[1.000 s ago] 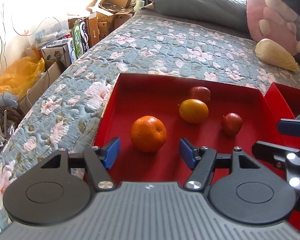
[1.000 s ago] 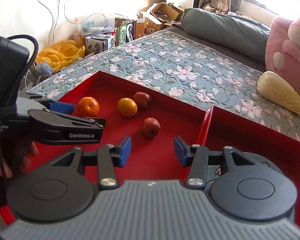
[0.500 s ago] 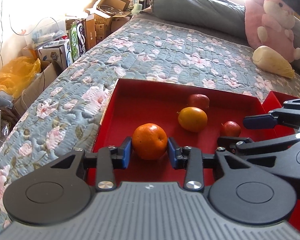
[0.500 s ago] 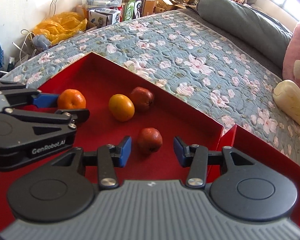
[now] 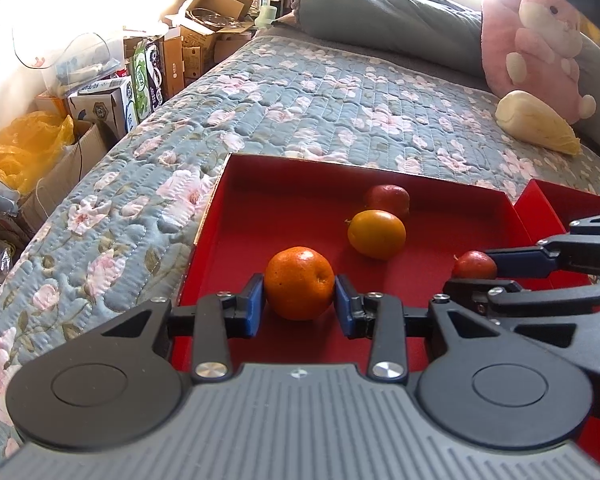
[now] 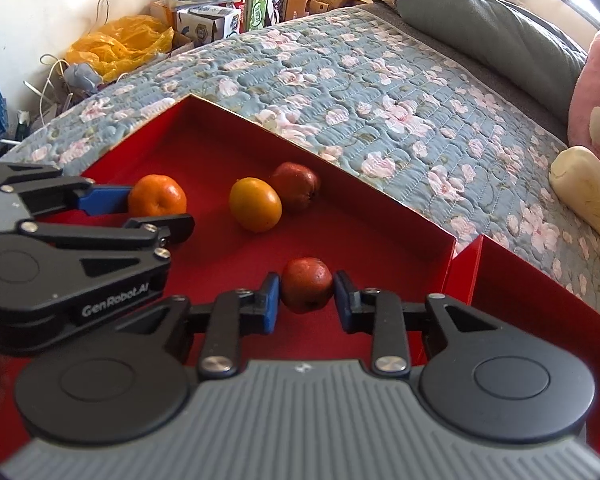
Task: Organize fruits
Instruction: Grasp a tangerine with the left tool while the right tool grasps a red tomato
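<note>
In the left wrist view, the left claw (image 5: 299,304) at lower centre is clamped on the orange (image 5: 299,283), blue pads against both its sides, inside the red tray (image 5: 260,204) lying on the flowered bed quilt (image 5: 300,92). Further right sit a yellow-orange fruit (image 5: 376,234) touching a dark red fruit (image 5: 388,199), four fruits in all, two orange-toned and two red. In the right wrist view the right claw (image 6: 306,300) grips the small red fruit (image 6: 306,285); a second red tray (image 6: 540,300), cut off at the right edge, adjoins the first, its contents hidden.

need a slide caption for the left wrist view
Left claw shut on an orange in the red tray.
</note>
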Available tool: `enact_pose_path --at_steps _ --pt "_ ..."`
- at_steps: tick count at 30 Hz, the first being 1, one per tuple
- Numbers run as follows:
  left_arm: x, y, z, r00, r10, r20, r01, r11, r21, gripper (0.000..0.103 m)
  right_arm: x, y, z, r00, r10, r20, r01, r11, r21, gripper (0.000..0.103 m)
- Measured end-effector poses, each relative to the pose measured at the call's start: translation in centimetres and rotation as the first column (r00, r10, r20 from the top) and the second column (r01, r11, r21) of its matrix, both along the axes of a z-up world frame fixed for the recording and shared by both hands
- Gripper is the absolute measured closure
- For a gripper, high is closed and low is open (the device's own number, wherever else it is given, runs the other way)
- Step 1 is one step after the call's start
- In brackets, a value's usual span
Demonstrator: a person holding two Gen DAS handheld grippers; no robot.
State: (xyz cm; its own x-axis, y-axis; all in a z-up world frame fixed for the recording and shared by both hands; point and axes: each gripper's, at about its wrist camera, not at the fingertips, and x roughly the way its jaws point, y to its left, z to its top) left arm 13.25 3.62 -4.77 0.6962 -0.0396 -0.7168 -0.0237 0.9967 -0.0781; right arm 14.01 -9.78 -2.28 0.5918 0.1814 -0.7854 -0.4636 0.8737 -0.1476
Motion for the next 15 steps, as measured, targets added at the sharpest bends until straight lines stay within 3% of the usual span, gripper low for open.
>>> enact_pose_path --at_steps 7,15 --pt "-1.5 0.6 1.0 1.0 -0.007 0.016 0.008 0.999 -0.045 0.061 -4.7 -1.8 2.2 0.999 -0.032 0.04 0.027 0.992 0.125 0.07" --pt "-4.3 0.1 2.1 0.999 -0.03 0.026 0.031 0.999 -0.029 0.061 -10.2 -3.2 4.2 0.993 -0.037 0.111 0.019 0.987 0.159 0.07"
